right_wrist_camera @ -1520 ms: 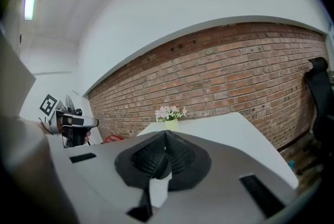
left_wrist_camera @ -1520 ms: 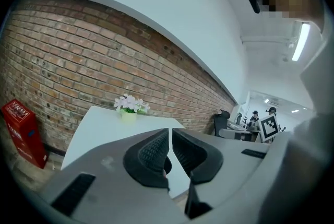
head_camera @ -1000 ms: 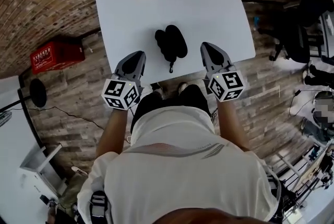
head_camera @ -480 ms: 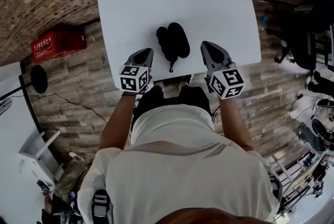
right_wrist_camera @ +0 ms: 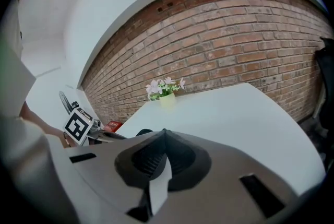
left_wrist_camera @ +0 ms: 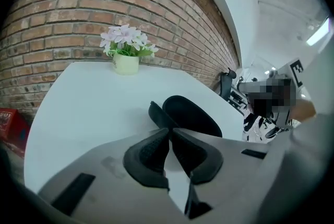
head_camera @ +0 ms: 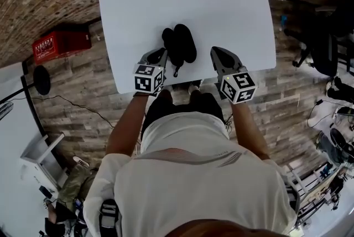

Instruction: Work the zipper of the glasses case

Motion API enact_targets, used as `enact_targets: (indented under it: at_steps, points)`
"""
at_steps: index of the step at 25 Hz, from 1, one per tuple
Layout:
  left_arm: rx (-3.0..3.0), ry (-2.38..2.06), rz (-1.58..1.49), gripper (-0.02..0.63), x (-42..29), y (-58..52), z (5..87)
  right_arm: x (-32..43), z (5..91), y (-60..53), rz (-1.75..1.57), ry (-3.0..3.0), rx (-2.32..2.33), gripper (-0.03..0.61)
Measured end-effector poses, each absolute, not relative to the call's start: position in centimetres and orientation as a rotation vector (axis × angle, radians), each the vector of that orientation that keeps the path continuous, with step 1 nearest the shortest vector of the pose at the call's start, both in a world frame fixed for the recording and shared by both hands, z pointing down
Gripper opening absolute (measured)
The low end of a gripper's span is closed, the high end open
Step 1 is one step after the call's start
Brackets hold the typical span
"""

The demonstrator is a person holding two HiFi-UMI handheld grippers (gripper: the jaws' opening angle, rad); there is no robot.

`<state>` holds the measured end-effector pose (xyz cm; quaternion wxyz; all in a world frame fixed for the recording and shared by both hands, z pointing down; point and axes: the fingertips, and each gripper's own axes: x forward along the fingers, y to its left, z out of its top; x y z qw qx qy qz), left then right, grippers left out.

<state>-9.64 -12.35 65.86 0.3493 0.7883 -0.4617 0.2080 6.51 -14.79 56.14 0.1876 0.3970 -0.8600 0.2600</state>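
The left gripper [head_camera: 160, 53] has its jaws closed together with nothing between them, and the right gripper [head_camera: 217, 51] is the same (in each gripper view the pads meet at the tips). Both hang over the near edge of the white table [head_camera: 232, 4], and neither touches the case [head_camera: 180, 42].

The black case lies on the table between the two grippers and a little beyond them. It is much closer to the left one, whose tip is just beside its near-left end. The right one is well apart on the other side. A thin dark strap [head_camera: 178, 68] runs from its near end toward the person.

I judge the case to be light, with a half-stiff shell that keeps its shape but slides easily on the smooth table. So one gripper should pinch the shell at its rim to steady it, and the other should take the small zipper pull. Whether the strap is this pull I cannot tell.
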Motion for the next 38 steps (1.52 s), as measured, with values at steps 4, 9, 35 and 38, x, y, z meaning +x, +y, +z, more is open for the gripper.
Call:
enact_targets:
  at_steps: [4, 9, 35, 38]
  points:
    - [2.074, -1.198, 0.545, 0.032, -8.7, -12.8, 65.0, 7.3, 56.5, -15.1, 0.747, -2.409, 1.123, 0.052]
    - [2.112, -1.167, 0.534, 0.032, -6.7, -13.4, 64.1, 7.3, 57.9, -14.8, 0.791, -2.391, 1.095, 0.052]
    - [2.237, -0.980, 0.575, 0.032, 1.8, -17.5, 64.1, 7.0, 63.1, -12.3, 1.121, -2.306, 1.005, 0.182]
    - [2.239, -0.981, 0.575, 0.032, 1.8, -17.4, 64.1, 6.1, 64.8, -11.6, 1.175, -2.275, 0.930, 0.292]
